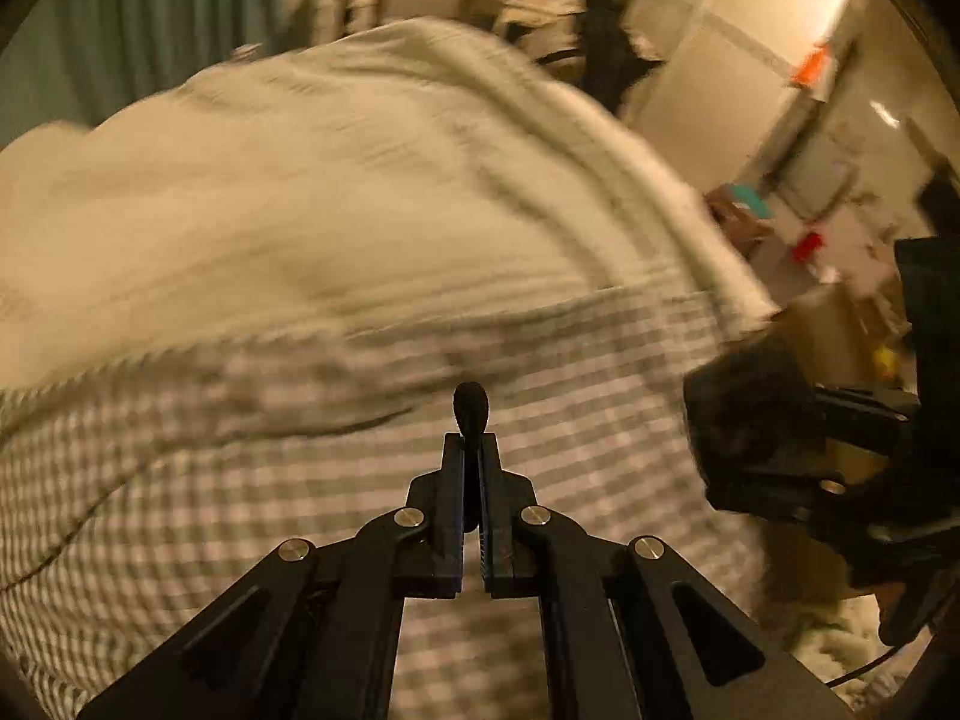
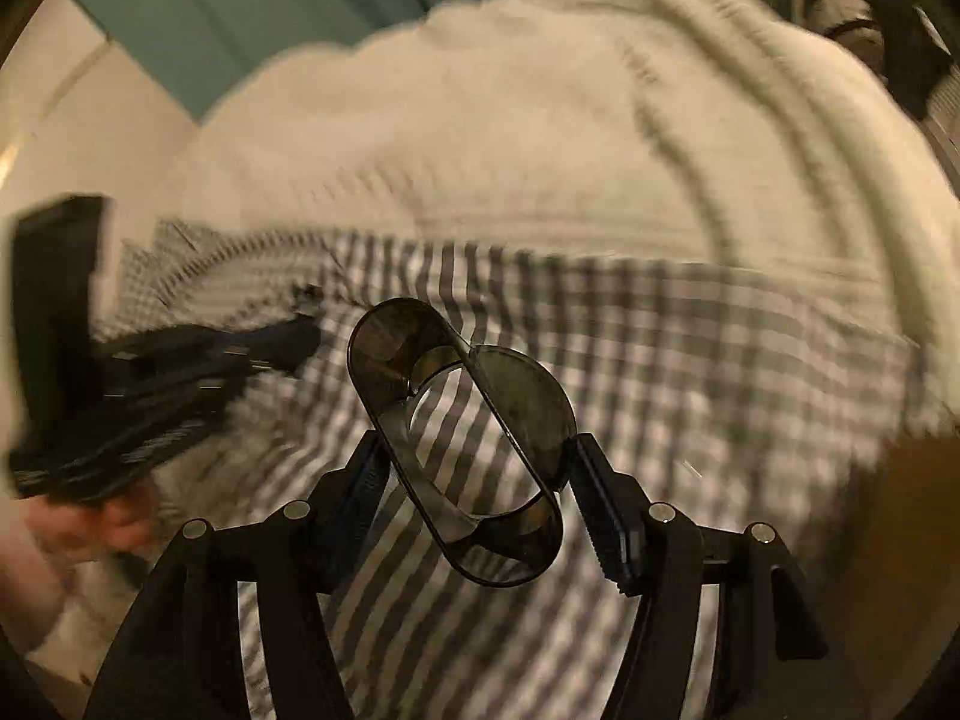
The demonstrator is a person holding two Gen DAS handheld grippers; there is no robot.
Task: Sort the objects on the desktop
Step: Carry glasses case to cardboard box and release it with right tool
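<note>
Two grippers held over a gingham cloth [image 1: 252,480], both views motion-blurred. No legible brand, label or writing anywhere. Left gripper [image 1: 474,450] clamped tight on a thin black object with a rounded tip [image 1: 471,405], poking up past the fingertips; identity unclear. Right gripper [image 2: 480,480] closed on a smoky translucent oval holder [image 2: 522,414], tilted between the pads, checks visible through its opening. Only in the left view: a white door with an orange tag [image 1: 810,66], right gripper at the edge [image 1: 774,438]. Only in the right view: teal curtain [image 2: 252,6], blurred left gripper [image 2: 150,378] beside a hand [image 2: 90,531]. Cream blanket [image 2: 540,138] behind the cloth in both.
</note>
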